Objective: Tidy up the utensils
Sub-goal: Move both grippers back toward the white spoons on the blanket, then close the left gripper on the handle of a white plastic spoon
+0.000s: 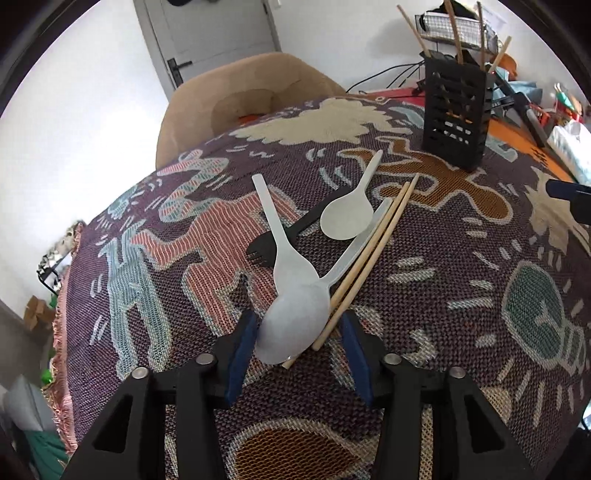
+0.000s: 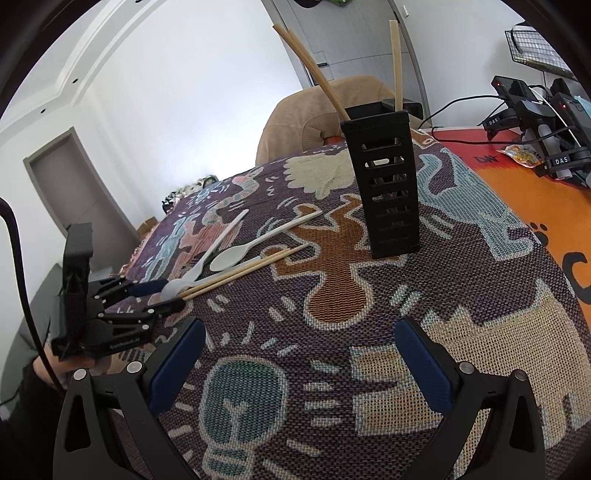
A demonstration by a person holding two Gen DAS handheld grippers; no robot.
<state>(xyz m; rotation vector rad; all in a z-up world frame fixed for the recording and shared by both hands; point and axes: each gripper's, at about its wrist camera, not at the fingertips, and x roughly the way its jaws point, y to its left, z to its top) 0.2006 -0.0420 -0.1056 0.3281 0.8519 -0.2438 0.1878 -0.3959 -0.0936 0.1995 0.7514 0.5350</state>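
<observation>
Three pale spoons, a black fork (image 1: 263, 248) and a pair of wooden chopsticks (image 1: 373, 254) lie in a heap on the patterned cloth (image 1: 461, 302). My left gripper (image 1: 297, 352) is low over the heap, its blue pads on either side of the nearest spoon's bowl (image 1: 295, 325) and the chopstick ends. A gap shows beside the right pad, so the gripper is open. In the right wrist view the left gripper (image 2: 162, 295) flanks that spoon bowl (image 2: 173, 287). A black slotted holder (image 1: 456, 114) (image 2: 391, 188) stands upright with chopsticks in it. My right gripper (image 2: 299, 354) hangs wide open over bare cloth.
A tan chair (image 1: 255, 99) stands behind the table's far edge. Beyond the cloth, the orange tabletop (image 2: 517, 192) carries cables and black devices (image 2: 535, 110). A wire basket (image 1: 458, 26) sits behind the holder. The cloth's fringed edge (image 1: 61, 332) drops off at the left.
</observation>
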